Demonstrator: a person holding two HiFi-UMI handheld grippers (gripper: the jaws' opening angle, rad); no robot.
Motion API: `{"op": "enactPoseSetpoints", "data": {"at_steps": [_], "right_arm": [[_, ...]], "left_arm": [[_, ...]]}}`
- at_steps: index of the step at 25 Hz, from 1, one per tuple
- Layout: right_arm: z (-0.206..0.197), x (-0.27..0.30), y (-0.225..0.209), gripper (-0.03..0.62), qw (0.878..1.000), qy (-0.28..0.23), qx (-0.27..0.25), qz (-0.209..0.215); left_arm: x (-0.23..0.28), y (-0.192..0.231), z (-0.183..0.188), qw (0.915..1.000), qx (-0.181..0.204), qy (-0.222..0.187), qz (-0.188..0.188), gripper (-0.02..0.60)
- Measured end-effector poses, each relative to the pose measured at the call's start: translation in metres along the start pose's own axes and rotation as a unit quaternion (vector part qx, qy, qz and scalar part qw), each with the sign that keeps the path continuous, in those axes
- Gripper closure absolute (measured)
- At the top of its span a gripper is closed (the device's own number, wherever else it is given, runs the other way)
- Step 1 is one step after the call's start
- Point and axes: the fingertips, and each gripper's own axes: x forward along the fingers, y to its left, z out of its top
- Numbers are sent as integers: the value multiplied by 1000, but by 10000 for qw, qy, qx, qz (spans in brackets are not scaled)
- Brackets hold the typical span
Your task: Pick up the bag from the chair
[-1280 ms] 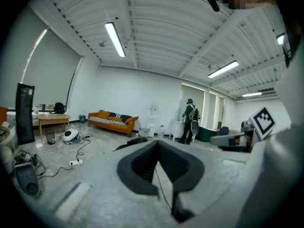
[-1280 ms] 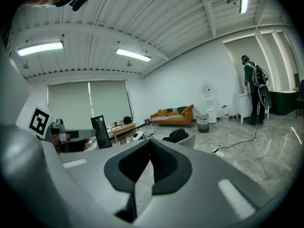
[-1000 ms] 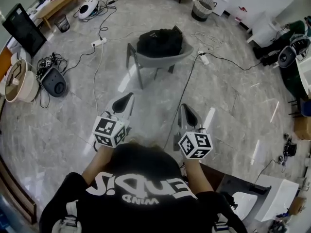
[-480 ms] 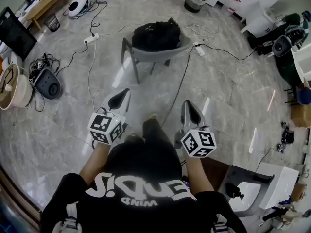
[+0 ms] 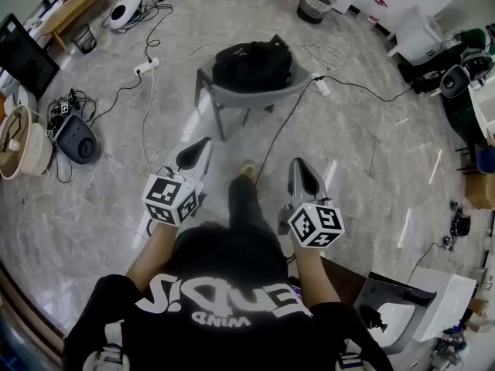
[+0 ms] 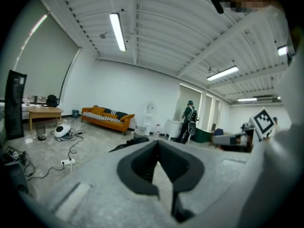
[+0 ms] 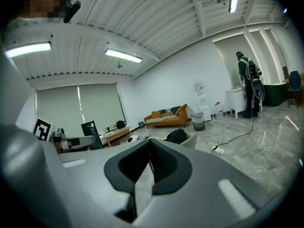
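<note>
A black bag (image 5: 251,62) lies slumped in the seat of a grey shell chair (image 5: 255,96) on the marble floor, ahead of me in the head view. My left gripper (image 5: 194,155) and right gripper (image 5: 304,178) are held side by side well short of the chair, both pointing toward it. Each is shut, pads together, with nothing between them. In the right gripper view the bag (image 7: 176,136) shows just above the right gripper (image 7: 150,141). Over the left gripper (image 6: 158,142) only a dark edge of the bag (image 6: 126,145) peeks out.
A black cable (image 5: 285,130) runs across the floor from a power strip (image 5: 319,85) by the chair toward my feet. Another power strip (image 5: 145,68), a black device (image 5: 76,137) and a round fan (image 5: 22,134) lie left. A wastebasket (image 5: 313,5) and a sofa (image 6: 107,118) stand beyond.
I have walked closer to the chair, which now sits slightly nearer in the head view. A leg has swung forward between the grippers. Both grippers stay shut.
</note>
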Motion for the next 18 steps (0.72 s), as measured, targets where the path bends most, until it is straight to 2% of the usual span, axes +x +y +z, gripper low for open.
{"op": "enactPoseSetpoints", "data": {"at_steps": [8, 18], "right_arm": [[23, 88, -52, 594, 9999, 21, 108, -36], [99, 209, -137, 594, 9998, 106, 173, 64]], "left_arm": [[91, 43, 15, 10000, -47, 50, -3, 580], [240, 85, 66, 9999, -22, 115, 77, 580]]}}
